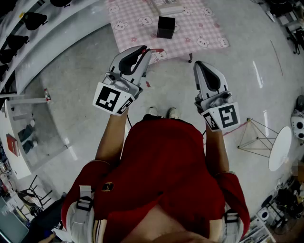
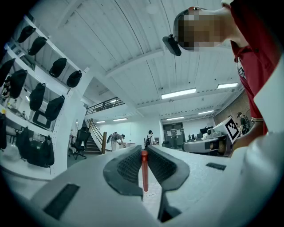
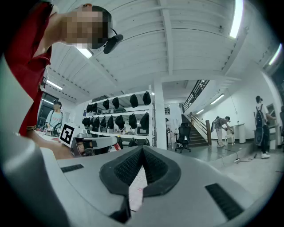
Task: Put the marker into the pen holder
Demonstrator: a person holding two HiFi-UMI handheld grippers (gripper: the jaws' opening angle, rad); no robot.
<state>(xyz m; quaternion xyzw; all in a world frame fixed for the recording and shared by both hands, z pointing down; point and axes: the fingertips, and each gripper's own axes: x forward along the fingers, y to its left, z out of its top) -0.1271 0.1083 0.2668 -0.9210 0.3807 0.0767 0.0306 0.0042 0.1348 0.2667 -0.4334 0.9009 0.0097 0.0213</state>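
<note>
The left gripper point(image 1: 141, 51), ribbed black pads clamped on a slim red marker point(image 2: 144, 170) lying lengthwise along its jaws, hangs above the glossy grey floor point(image 1: 85, 71), short of the pink checked cloth surface point(image 1: 137, 14). The black box-shaped pen holder point(image 1: 166, 27) stands there, ahead and slightly right, nearer this gripper. The right gripper point(image 1: 199, 65) is closed on nothing.
</note>
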